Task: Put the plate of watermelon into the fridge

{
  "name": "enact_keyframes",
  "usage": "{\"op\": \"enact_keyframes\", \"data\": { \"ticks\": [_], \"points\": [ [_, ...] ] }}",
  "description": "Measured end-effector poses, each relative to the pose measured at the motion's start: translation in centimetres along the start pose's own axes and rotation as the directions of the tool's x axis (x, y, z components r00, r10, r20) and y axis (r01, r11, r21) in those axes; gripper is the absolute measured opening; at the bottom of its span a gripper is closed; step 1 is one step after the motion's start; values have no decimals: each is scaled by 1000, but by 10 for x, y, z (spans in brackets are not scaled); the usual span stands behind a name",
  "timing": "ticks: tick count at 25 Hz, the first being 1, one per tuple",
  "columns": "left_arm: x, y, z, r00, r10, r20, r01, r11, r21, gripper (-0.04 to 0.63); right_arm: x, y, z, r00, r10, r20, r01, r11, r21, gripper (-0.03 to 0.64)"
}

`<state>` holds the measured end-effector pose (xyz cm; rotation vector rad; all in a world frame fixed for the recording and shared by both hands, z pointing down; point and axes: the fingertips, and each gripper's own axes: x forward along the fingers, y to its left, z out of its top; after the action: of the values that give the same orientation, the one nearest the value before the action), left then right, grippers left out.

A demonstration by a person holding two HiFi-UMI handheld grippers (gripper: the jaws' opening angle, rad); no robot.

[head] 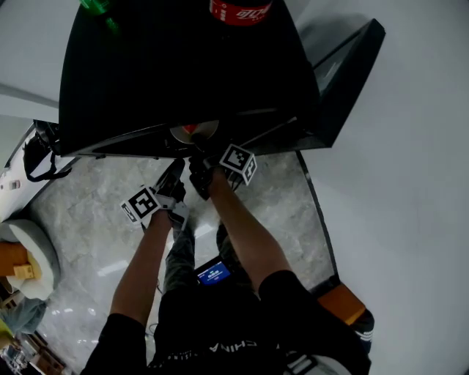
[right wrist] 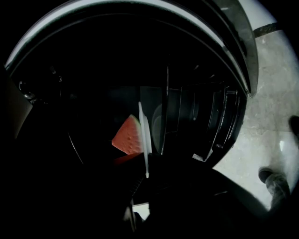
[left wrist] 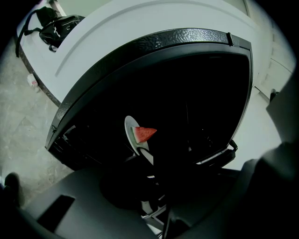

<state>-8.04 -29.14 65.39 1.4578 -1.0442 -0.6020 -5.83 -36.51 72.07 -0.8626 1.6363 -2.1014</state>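
Observation:
A white plate with a red watermelon wedge is at the open front of the black fridge. Both grippers meet just below it. In the right gripper view the plate stands edge-on and my right gripper is shut on its rim, with the wedge to its left. In the left gripper view the plate's rim runs down into the dark jaws of my left gripper, which looks shut on it. The fridge's inside is dark in both gripper views.
The fridge door hangs open at the right. A cola bottle and a green bottle stand on the fridge's top. A black bag lies at the left. The floor is pale marble, and door racks show inside.

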Motion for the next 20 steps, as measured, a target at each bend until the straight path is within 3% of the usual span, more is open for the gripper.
{"op": "enact_keyframes", "data": {
  "ticks": [2,5,8,9,15,16,17,18,20],
  "points": [
    [1,2,-1,1000,-9,8,10,999,-35,64,4,-3,1,1000,-6,0,6,1000,0,26],
    [1,8,0,1000,-2,7,3,1000,-31,64,8,-8,1,1000,-28,4,28,1000,10,26],
    [-7,22,8,996,87,-15,-86,993,77,64,10,-9,3,999,-44,11,44,999,1,26],
    [-7,22,8,996,87,-15,-86,993,81,64,10,-11,3,998,-56,14,56,998,-6,26],
    [-1,9,4,1000,-10,3,10,999,-33,64,16,-6,-1,994,-106,-19,104,991,-78,33],
    [-4,12,5,1000,6,0,-6,1000,-17,64,19,-4,-2,994,-104,-25,101,991,-87,74],
    [-8,19,8,999,50,-9,-49,998,32,64,21,-2,-2,995,-97,-30,94,992,-86,167],
    [-14,28,11,994,109,-19,-107,989,99,64,23,1,-3,995,-90,-31,87,993,-78,220],
    [-20,35,15,987,156,-24,-151,977,153,64,24,3,-2,995,-95,-23,93,992,-81,252]
  ]
}}
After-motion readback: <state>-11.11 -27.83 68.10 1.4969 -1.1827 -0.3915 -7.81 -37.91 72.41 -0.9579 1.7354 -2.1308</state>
